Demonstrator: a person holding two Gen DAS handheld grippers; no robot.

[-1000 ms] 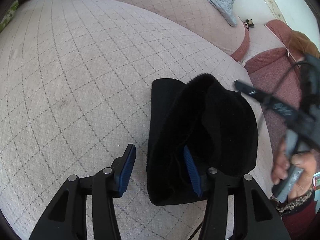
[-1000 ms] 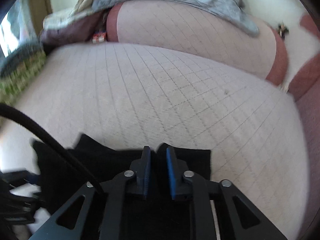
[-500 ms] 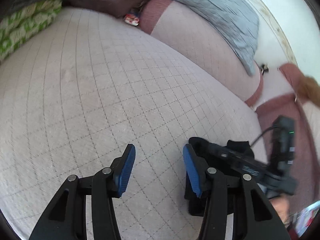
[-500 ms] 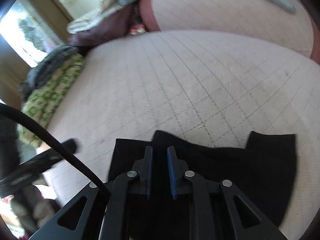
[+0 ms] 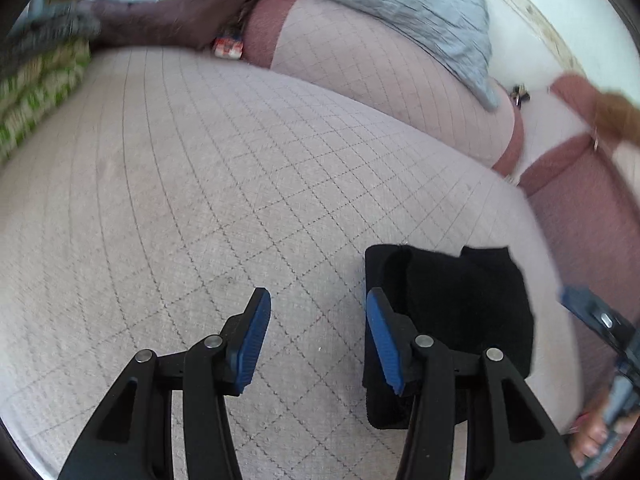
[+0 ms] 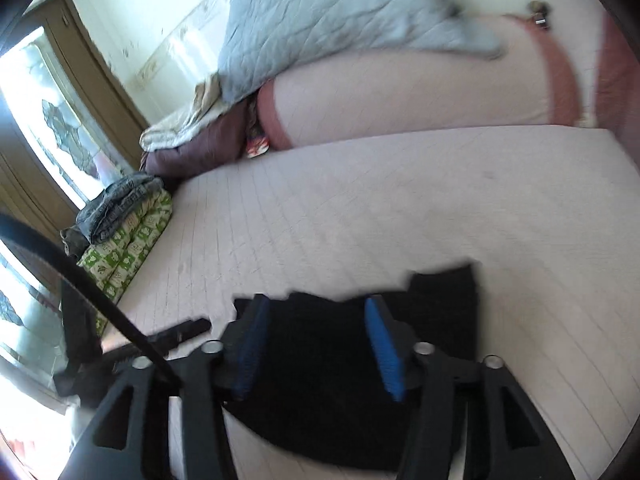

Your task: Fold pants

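The pants (image 5: 460, 304) are black and lie folded into a compact block on the quilted pale cover of the bed (image 5: 200, 184), near its right edge as the left camera sees it. In the right camera the same dark bundle (image 6: 320, 380) spreads out directly beneath the fingers, its far edge uneven.

The left gripper (image 5: 318, 340) is released: its blue pads stand wide apart with bare bed cover between them. Its right finger sits in front of the left edge of the pants; whether it touches the cloth cannot be told. The right gripper (image 6: 316, 348) is also spread wide and grasps nothing, hovering over the pants. Whether its tips touch the cloth cannot be told through the blur.

At the right edge of the left view, the other tool shows as a blurred blue and black shape with a hand (image 5: 592, 440) below it.

Farther back, a grey quilted blanket (image 6: 328, 24) drapes over a pink cushion (image 6: 420, 92). A green patterned pillow (image 6: 128, 248) with folded jeans (image 6: 116, 204) on top lies by the window (image 6: 48, 120).
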